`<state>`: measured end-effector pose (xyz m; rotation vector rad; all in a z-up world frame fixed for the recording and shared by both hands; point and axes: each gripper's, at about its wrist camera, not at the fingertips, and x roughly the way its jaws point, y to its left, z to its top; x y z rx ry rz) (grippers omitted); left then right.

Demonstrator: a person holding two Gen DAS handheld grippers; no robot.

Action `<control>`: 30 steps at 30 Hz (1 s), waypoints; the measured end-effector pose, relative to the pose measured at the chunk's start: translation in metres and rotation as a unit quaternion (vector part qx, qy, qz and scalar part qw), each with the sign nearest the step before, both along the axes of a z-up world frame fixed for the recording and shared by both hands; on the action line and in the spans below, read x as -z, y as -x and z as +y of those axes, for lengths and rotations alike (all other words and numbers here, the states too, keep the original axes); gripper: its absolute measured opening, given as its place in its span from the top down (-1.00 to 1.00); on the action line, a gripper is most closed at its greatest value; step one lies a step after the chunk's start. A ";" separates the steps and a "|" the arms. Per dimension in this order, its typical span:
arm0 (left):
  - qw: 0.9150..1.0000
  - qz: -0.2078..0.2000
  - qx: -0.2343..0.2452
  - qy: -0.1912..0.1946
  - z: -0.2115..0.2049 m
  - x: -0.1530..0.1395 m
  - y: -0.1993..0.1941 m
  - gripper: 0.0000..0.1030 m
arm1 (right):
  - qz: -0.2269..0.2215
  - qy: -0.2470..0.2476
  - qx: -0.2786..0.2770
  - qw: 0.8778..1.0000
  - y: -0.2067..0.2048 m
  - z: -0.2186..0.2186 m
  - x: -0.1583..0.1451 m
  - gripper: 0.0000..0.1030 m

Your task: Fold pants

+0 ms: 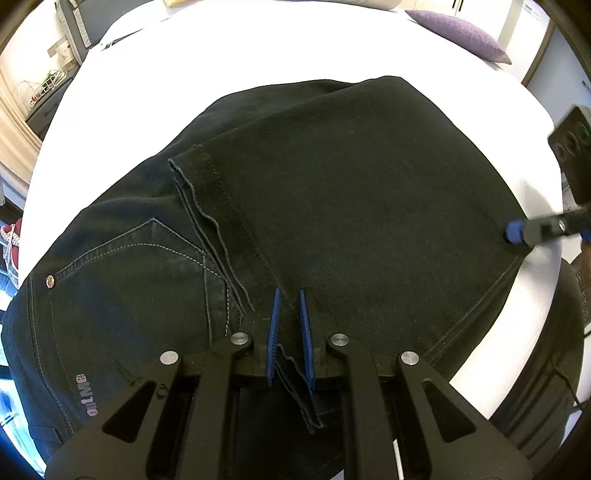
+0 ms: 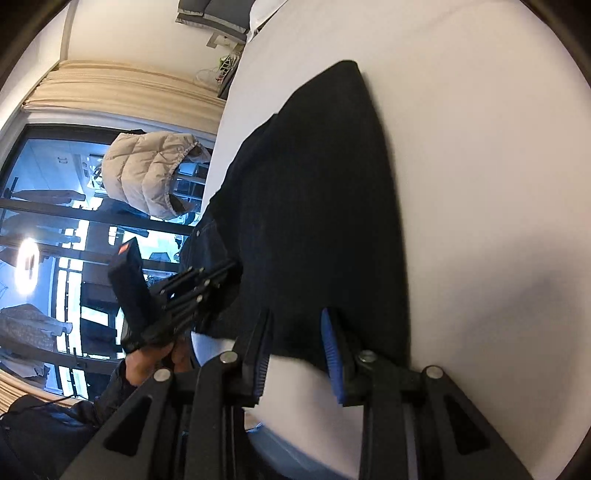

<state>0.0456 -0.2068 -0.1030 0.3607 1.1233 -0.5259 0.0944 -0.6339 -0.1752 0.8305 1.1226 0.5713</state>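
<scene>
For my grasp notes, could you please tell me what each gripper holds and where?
The left gripper pinches the black pants at the leg hem. The right gripper straddles the fold's corner; whether it grips cannot be told.

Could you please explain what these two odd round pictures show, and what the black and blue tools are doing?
Each picture comes from a wide-angle camera on a hand-held gripper, a two-fingered tool that a person carries, one in each hand. The left camera looks down on black pants spread on a white bed. The left hand-held gripper is shut on the hem of a folded-over leg. The right camera looks along the same pants; the right hand-held gripper straddles their edge with its blue pads apart, so it looks open. A purple cushion lies at the bed's far end.
</scene>
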 end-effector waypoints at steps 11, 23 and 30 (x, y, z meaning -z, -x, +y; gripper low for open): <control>1.000 -0.002 -0.006 0.024 0.008 -0.003 0.004 0.79 | 0.005 0.032 0.043 0.999 0.057 -0.005 -0.018 0.25; 0.966 0.017 -0.110 0.233 0.137 -0.043 0.058 0.79 | -0.092 -0.012 -0.002 0.996 -0.016 0.057 -0.091 -0.40; 0.896 0.020 -0.265 0.357 0.262 -0.034 0.106 0.78 | -0.062 -0.063 -0.036 0.995 -0.075 0.124 -0.067 -0.41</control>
